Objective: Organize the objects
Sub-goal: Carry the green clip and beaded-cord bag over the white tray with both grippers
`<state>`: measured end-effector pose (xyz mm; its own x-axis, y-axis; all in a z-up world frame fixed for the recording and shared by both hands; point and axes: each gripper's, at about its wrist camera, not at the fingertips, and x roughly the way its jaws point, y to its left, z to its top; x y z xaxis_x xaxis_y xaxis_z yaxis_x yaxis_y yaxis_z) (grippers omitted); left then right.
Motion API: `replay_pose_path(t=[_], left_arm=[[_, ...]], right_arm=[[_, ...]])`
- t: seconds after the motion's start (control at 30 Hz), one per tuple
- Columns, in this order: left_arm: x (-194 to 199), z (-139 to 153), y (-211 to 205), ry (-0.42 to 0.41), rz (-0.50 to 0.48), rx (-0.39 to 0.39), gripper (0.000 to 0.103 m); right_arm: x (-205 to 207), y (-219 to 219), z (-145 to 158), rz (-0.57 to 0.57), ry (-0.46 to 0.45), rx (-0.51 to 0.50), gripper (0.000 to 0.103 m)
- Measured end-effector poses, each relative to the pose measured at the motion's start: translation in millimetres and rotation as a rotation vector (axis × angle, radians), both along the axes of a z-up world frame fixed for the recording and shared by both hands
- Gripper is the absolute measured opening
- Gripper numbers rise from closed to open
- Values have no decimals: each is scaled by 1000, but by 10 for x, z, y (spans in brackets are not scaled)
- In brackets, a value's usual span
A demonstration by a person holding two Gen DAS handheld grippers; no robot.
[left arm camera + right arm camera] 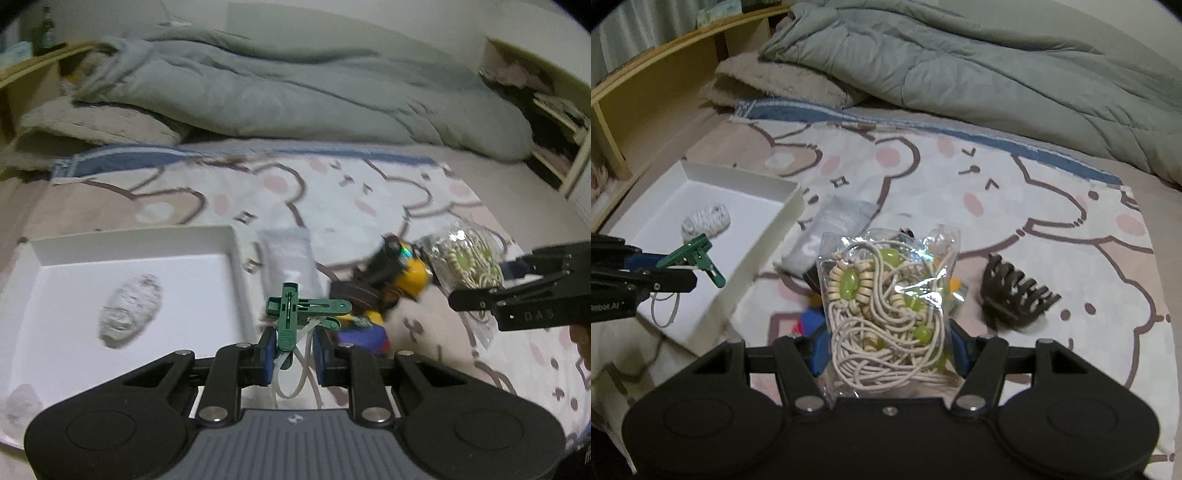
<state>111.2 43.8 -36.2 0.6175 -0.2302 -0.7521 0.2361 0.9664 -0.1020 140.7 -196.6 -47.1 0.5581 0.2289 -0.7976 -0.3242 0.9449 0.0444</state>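
The left gripper (293, 354) is clenched on a pair of green plastic clothes pegs (295, 314) — two hard, ribbed clips crossed over one another, with a loop of pale cord hanging from them between the blue pads. To this gripper's left sits a shallow white cardboard box (229, 236), square-cornered and matte; one oval bundle wrapped in white and grey (129, 312) lies on its floor. Just ahead of the fingertips lies a flat, silvery-grey sachet (288, 258), and to the right of it a blurred heap of yellow, black and blue small items (391, 280).

The right gripper (890, 350) is grasping a crinkled clear plastic bag of cream cord and beads (886, 295); the bag is glossy, the cord coiled in loops, with smooth green oval beads and rings of small ivory discs. Ahead and to the right of this gripper rests one dark brown plastic claw hair clip (1015, 295), its curved teeth interlocked.

Everything lies on a bed: a soft sheet printed with cartoon bears (960, 177) in brown outline and pink cheeks, a blue-edged border beyond it, and a rumpled grey-green quilted duvet (960, 66) at the far side. A pale wooden shelf unit (646, 74) stands far left of the right gripper
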Motion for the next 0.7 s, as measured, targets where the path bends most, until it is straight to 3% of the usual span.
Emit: replay_pose_path(t=[0.37,0.7], left_arm=[[27,141,759,-65,177,-11,22],[108,101,1396,-96,305,11,22]], right_arm=[[78,525,123,-8,-15,48,63],[112,1168,148,8,45,103,63]])
